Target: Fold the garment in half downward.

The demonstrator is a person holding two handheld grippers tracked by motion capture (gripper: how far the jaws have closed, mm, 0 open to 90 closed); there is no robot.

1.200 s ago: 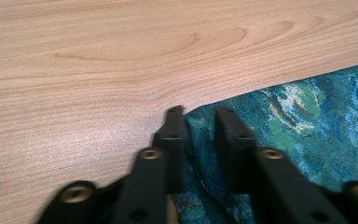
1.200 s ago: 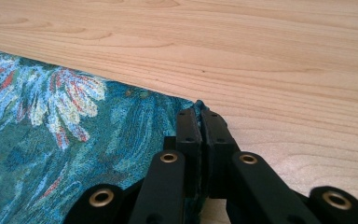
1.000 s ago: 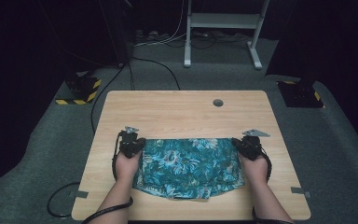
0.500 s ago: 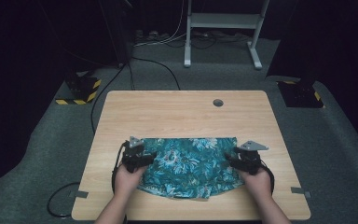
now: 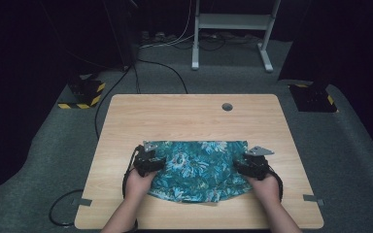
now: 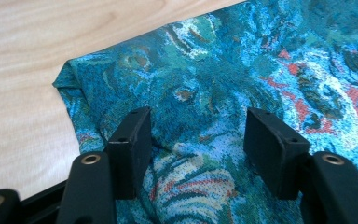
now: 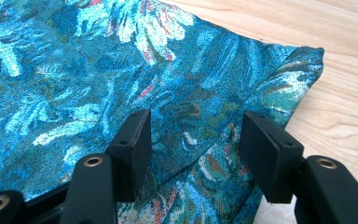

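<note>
A folded teal floral cloth (image 5: 199, 170) lies flat on the near half of the wooden table (image 5: 184, 111). My left gripper (image 5: 156, 162) rests at the cloth's left edge, with the folded corner (image 6: 70, 77) just beyond its jaws. In the left gripper view the gripper (image 6: 198, 123) is open over the fabric; its jaws sprang apart and have just been closing a little, pressing nothing. My right gripper (image 5: 240, 167) sits at the cloth's right edge. Its jaws (image 7: 196, 123) have just opened and stand apart above the fabric near the right corner (image 7: 307, 60).
A round cable hole (image 5: 227, 106) sits at the table's far side. Bare wood lies beyond the cloth and on both sides of it. On the floor are a yellow-and-black striped base (image 5: 83, 93), dark cables (image 5: 160, 65) and a white stand (image 5: 233, 24).
Both grippers went from shut at the cloth's far corners to open. Both hands drew back toward the near edge and slightly inward. The cloth stays flat.
</note>
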